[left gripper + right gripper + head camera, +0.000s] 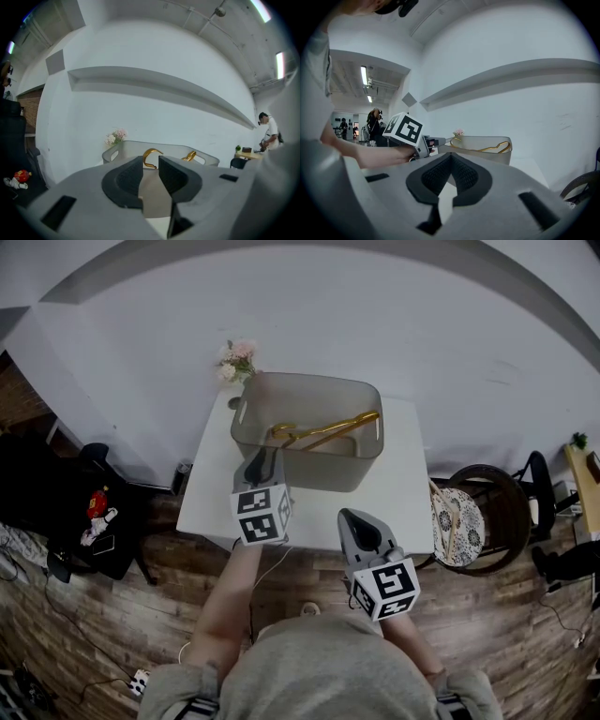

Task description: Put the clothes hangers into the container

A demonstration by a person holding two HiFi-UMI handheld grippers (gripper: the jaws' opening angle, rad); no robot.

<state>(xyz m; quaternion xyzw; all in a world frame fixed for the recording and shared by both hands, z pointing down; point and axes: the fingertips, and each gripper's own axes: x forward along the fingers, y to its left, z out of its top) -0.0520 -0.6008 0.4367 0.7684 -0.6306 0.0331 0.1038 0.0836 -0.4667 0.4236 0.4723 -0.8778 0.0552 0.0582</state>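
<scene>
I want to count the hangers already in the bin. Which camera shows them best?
The head view: it looks down into the container, showing the gold hangers lying inside. The left gripper view shows only hook tips above the rim; the right gripper view, a small distant stretch.

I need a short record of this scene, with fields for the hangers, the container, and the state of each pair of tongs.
hangers: gold, lying inside the container
container: grey, on the white table, flowers behind it
left tongs: open, empty, near the container's front wall
right tongs: shut, empty, over the table's near edge
</scene>
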